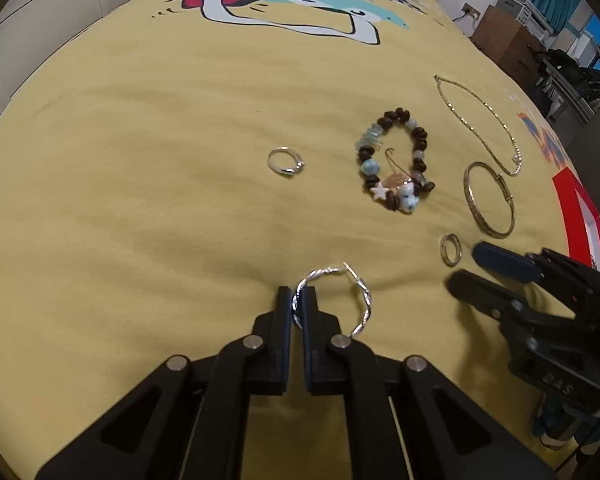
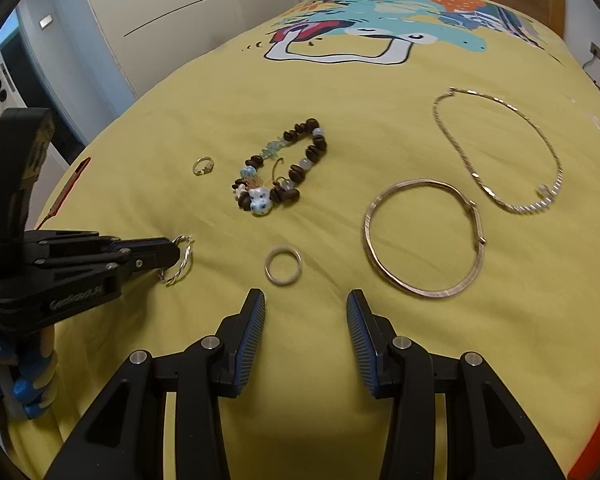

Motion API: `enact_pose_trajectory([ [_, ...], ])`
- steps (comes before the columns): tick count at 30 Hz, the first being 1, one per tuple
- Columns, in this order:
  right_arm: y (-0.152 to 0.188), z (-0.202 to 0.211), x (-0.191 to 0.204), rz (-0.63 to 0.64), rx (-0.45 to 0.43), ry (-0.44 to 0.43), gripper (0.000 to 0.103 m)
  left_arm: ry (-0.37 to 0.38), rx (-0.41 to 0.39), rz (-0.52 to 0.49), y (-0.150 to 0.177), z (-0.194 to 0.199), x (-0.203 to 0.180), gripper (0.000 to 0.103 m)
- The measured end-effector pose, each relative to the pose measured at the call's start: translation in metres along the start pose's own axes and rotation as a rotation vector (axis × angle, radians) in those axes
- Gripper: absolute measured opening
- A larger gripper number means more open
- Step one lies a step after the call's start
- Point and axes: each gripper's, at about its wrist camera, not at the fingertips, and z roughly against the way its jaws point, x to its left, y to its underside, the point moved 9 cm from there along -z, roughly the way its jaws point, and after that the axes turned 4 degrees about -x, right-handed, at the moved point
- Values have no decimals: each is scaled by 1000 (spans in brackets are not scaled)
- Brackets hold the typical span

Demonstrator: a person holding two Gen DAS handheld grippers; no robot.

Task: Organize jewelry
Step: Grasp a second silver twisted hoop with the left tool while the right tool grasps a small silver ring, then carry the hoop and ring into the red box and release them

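Left hand-held gripper (image 1: 299, 300): jaws together, clamped on the left side of the twisted silver hoop earring (image 1: 332, 300). The rest of the hoop sticks out to the right of the fingertips, lying on the yellow bedspread (image 1: 140, 208). From the right wrist view I see the same grip side-on, hoop (image 2: 179, 260) at the tip of the pads.

Right hand-held gripper (image 2: 306, 312): jaws apart, nothing between them. The plain silver ring (image 2: 283, 266) lies on the bed just ahead of the gap, slightly toward the left finger, not touching either. In the left view that ring (image 1: 450, 249) sits just beside the right gripper's fingertips (image 1: 466, 268).

Other jewelry on the bedspread:
- thin silver bangle (image 2: 424, 236), ahead-right of the right gripper, near the plain ring
- gold chain necklace (image 2: 500, 148) beyond the bangle, its end close to the bangle clasp
- beaded bracelet (image 2: 280, 168) with dark brown and pale blue beads plus a white-blue charm, mid-bed
- small silver ring (image 1: 286, 161) left of the bracelet, well apart from both grippers

A red box edge (image 1: 580, 216) shows at the right of the left view.
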Motion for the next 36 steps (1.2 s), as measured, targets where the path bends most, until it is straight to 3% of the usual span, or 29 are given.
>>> enact_pose_trajectory([
  [4,-6,-7,2,5,-7,2,43,6,-17,19,0,4,4,4],
  [10,-6,-15,12,26,7,-11,21,-8,-32,24,5,13,10,4],
  [18,0,4,18,25,-17,-8,20,-32,-51,22,12,34,10,4],
  [26,6,56,22,13,-81,6,20,-48,-95,-2,18,71,0,4],
  [36,29,126,4,-39,-155,57,20,-18,-140,-63,27,110,-47,4],
])
